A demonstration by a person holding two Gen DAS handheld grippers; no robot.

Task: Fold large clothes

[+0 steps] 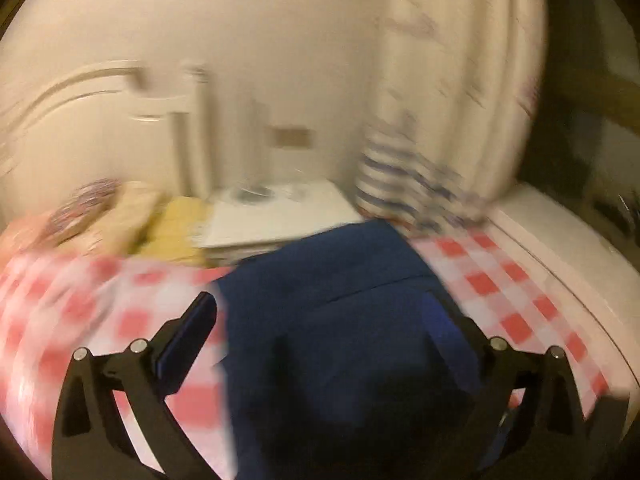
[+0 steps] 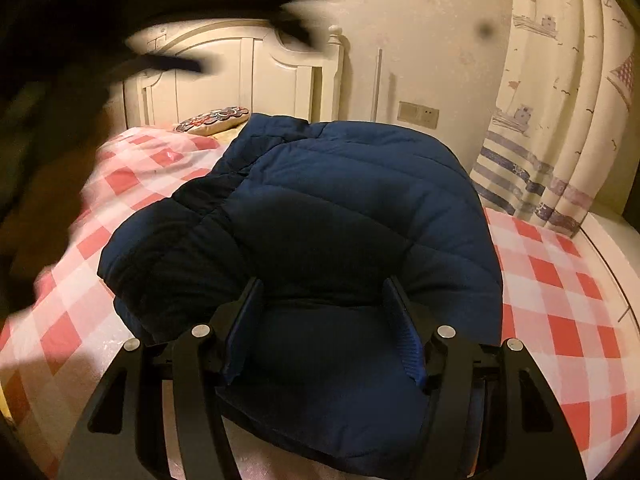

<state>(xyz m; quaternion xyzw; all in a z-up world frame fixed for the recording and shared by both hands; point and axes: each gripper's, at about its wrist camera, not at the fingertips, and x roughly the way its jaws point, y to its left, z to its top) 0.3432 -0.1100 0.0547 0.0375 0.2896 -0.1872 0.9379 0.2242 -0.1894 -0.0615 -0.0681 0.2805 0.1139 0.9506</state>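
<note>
A: Left wrist view first. What's there?

B: It's blurred. The left gripper (image 1: 320, 320) stands wide, and nothing is pinched between its pads. The jacket (image 1: 340, 320), dark blue, lies under and ahead of it on the red-and-white checked bedspread (image 1: 500, 280). The left finger (image 1: 188, 340) sits over the checks, just off the jacket's edge; the right finger is over the blue cloth.

A: Behind it?

B: A white nightstand (image 1: 280, 212), a striped curtain (image 1: 440, 120), and pillows (image 1: 120, 216) at the left, all smeared.

A: And the right wrist view?

B: Sharper. The right gripper (image 2: 324, 312) is about half apart, with a puffy fold of the jacket (image 2: 340, 184) bulging between the pads. Both pads touch the cloth, so I'd call it a hold on the jacket's near edge.

A: Where does the jacket lie?

B: Bunched in a heap mid-bed on the bedspread (image 2: 560, 280), quilted side up. Beyond are a white headboard (image 2: 240, 72), a patterned pillow (image 2: 212, 118) and the curtain (image 2: 560, 100). A dark blurred shape crosses the upper left; I can't tell what it is.
</note>
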